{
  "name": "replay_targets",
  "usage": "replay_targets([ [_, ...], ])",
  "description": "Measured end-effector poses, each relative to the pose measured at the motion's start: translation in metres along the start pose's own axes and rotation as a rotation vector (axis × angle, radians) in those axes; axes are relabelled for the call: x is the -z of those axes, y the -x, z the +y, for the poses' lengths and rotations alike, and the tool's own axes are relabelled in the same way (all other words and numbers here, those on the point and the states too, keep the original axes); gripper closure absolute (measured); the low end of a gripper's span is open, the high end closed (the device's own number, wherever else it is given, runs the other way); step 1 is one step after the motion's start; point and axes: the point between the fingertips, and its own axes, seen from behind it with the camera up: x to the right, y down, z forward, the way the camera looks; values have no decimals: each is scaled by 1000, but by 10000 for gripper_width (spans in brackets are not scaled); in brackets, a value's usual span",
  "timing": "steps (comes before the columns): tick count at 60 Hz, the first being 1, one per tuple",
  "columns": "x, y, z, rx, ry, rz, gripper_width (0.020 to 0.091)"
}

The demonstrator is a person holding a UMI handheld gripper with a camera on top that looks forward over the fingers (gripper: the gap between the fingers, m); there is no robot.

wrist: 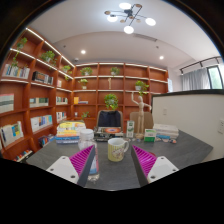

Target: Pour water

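A clear plastic water bottle (92,162) with a blue and red label stands on the grey table (115,172), just inside the left finger's magenta pad (82,159). A pale yellow-green mug (118,149) with a printed picture stands a little further on, between the fingertips and nearer the middle. My gripper (113,149) is open. Both things rest on the table, with a clear gap between the mug and the right pad (145,161). I cannot tell whether the left pad touches the bottle.
Across the table lie stacked books with a yellow item (69,129) at the left, small bottles (130,128) in the middle, and boxes (164,131) at the right. A chair (110,118) and a plant (111,102) stand behind. Bookshelves (30,100) line the walls.
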Motion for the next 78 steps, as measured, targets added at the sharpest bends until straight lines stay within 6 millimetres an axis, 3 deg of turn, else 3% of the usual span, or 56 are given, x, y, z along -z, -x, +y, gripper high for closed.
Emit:
replay_targets([
  [8, -3, 42, 21, 8, -8, -67, 340],
  [9, -7, 31, 6, 13, -1, -78, 337],
  [10, -5, 50, 23, 11, -3, -80, 334],
  [13, -8, 65, 32, 19, 5, -93, 333],
  [21, -30, 90, 49, 35, 37, -113, 331],
  [36, -77, 89, 66, -9, 60, -65, 344],
  [41, -87, 85, 74, -5, 78, -47, 459],
  [44, -90, 80, 75, 16, 66, -22, 589],
  [49, -90, 79, 72, 13, 33, -4, 619],
  [58, -96, 79, 71, -10, -11, -6, 759],
  [71, -106, 91, 72, -25, 37, -1, 759],
  [78, -132, 131, 63, -175, 76, -54, 757],
])
